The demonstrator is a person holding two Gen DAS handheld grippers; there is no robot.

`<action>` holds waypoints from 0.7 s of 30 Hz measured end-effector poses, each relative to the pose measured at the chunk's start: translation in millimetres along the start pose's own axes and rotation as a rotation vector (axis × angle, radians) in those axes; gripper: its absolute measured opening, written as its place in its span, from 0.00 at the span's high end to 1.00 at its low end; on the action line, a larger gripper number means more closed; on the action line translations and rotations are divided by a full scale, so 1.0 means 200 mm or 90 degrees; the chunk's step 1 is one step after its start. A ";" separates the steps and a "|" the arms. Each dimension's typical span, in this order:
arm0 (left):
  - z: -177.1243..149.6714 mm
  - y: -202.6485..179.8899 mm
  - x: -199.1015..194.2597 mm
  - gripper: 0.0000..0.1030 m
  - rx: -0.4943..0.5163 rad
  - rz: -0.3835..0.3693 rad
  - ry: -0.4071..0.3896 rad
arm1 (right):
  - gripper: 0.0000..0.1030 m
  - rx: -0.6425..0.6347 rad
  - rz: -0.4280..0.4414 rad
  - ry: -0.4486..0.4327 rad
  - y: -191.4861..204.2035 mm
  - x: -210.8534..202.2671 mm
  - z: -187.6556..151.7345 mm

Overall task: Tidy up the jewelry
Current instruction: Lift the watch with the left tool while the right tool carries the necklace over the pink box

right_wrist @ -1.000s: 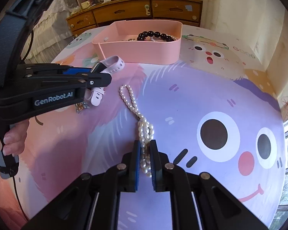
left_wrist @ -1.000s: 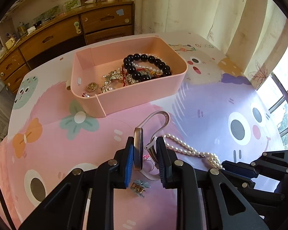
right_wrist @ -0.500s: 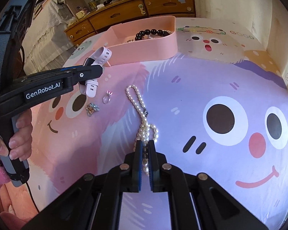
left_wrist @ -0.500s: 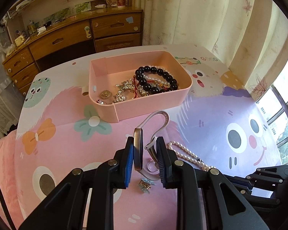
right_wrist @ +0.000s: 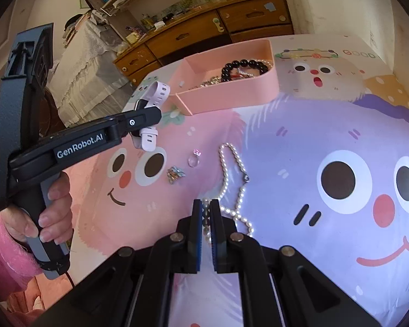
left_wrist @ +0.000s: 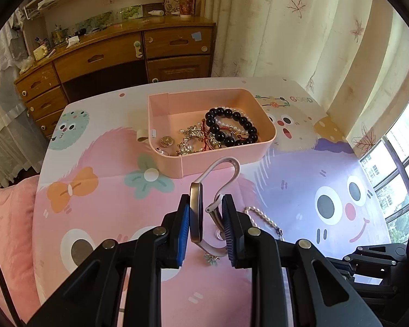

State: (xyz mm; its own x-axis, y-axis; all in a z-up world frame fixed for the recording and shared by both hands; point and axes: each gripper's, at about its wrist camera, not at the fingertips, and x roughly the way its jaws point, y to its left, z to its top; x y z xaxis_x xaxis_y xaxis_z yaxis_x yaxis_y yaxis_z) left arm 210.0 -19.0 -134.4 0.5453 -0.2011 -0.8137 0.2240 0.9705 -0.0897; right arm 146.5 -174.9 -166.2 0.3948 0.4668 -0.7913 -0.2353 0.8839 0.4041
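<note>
My left gripper (left_wrist: 205, 212) is shut on a watch with a pale pink strap (left_wrist: 196, 212) and holds it in the air short of the pink tray (left_wrist: 220, 158). The watch also shows in the right wrist view (right_wrist: 152, 100). The tray (right_wrist: 231, 92) holds a black bead bracelet (left_wrist: 231, 128), pearls and gold pieces. My right gripper (right_wrist: 206, 215) is shut on one end of a pearl necklace (right_wrist: 231, 169), which trails over the mat. A small ring (right_wrist: 193, 159) and a butterfly clip (right_wrist: 174, 174) lie on the mat to the left of the necklace.
The table carries a cartoon mat in pink and purple (right_wrist: 327, 141). A wooden dresser (left_wrist: 117, 51) stands behind the table and a curtain (left_wrist: 300, 32) hangs at the right. A pink cushion (left_wrist: 5, 218) lies at the table's left edge.
Both grippers have risen and pulled back. The left has lifted the watch higher above the mat. The right has raised the end of the pearl necklace, and the strand has shifted.
</note>
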 end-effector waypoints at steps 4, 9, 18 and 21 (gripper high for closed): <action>0.01 0.01 -0.04 0.80 -0.002 0.007 0.001 | 0.95 -0.007 0.009 -0.015 0.03 -0.04 0.04; 0.03 0.02 -0.09 0.79 0.009 0.020 0.009 | 0.95 -0.018 0.015 -0.044 0.07 -0.12 0.11; 0.12 0.03 -0.18 0.78 0.036 -0.001 0.011 | 0.95 -0.060 0.009 -0.105 0.16 -0.27 0.28; 0.15 0.03 -0.21 0.78 0.044 0.002 -0.002 | 0.95 -0.075 0.003 -0.124 0.18 -0.31 0.32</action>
State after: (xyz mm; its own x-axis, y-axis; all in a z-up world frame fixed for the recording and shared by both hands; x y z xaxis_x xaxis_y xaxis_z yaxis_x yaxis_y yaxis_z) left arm 213.6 -8.6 -83.6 0.5492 -0.1981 -0.8118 0.2773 0.9597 -0.0466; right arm 170.5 -170.5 -73.4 0.5553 0.4774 -0.6809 -0.3356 0.8778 0.3417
